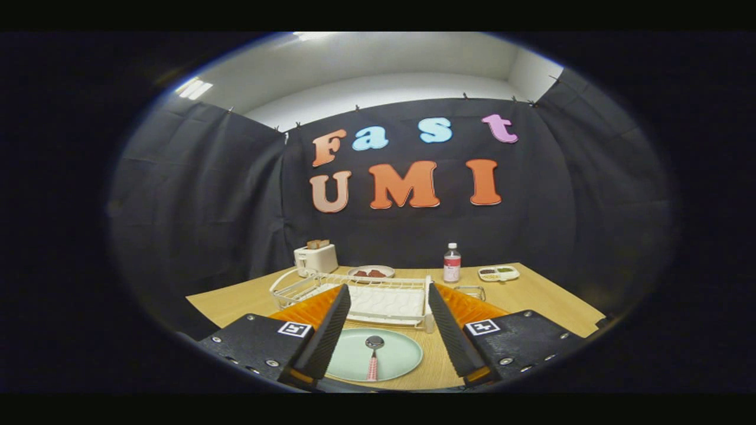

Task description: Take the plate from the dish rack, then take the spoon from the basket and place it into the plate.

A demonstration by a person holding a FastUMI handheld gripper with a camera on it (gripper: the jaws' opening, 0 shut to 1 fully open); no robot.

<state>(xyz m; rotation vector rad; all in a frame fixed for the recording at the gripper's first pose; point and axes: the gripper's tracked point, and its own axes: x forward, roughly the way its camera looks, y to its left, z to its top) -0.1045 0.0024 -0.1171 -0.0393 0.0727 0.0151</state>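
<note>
Gripper (387, 345) fingers stand wide apart, holding nothing. Between them, on the counter (531, 295), lies the plate (401, 354) with the spoon (373, 354) resting in it. Beyond the fingers stands the dish rack (354, 292); farther back, a toaster (316, 258) and bottle (452, 263).

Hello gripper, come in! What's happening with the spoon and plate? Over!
Gripper open, holding nothing. Metal spoon with pink handle lies on the round pale green plate, between the fingers. White wire dish rack just beyond.
</note>
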